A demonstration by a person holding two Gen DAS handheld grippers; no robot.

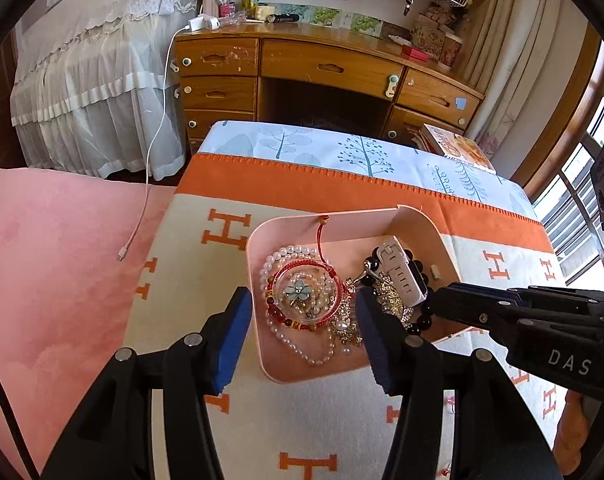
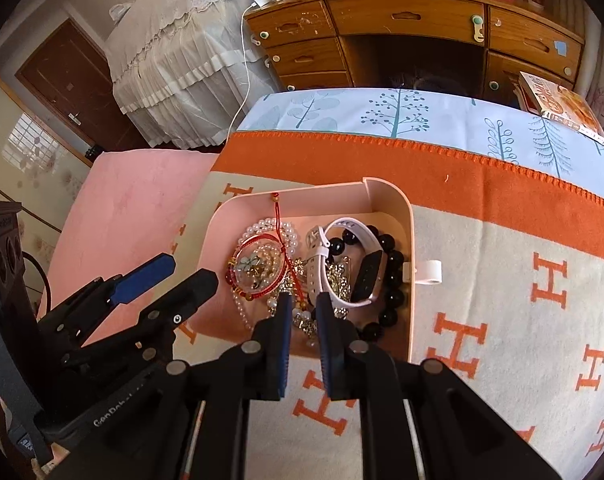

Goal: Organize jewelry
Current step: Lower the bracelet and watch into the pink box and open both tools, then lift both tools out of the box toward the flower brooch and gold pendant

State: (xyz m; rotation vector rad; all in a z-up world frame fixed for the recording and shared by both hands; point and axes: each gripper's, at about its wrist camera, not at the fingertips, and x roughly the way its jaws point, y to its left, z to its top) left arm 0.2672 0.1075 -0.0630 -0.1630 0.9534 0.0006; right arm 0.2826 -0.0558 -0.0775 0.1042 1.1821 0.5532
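A pink tray (image 1: 418, 222) (image 2: 394, 196) on the H-patterned blanket holds a pile of jewelry: a pearl necklace (image 1: 285, 254) (image 2: 269, 226), a red cord bracelet around a flower brooch (image 1: 297, 294) (image 2: 250, 263), a white watch band (image 1: 402, 272) (image 2: 362, 272), black beads (image 1: 422, 320) (image 2: 396, 280) and gold glittery pieces (image 1: 390, 294) (image 2: 338, 276). My left gripper (image 1: 302, 312) is open just above the tray's left half. My right gripper (image 2: 302, 306) is nearly shut over the near middle of the pile; whether it pinches something is unclear. It enters the left wrist view from the right (image 1: 438, 300).
The tray sits on an orange and cream blanket (image 1: 342, 188) over a tree-print cloth (image 2: 382, 112). A pink cover (image 1: 53, 260) lies to the left with a white cable (image 1: 141, 220). A wooden desk (image 1: 322, 64) stands behind. A book (image 2: 562, 108) lies at far right.
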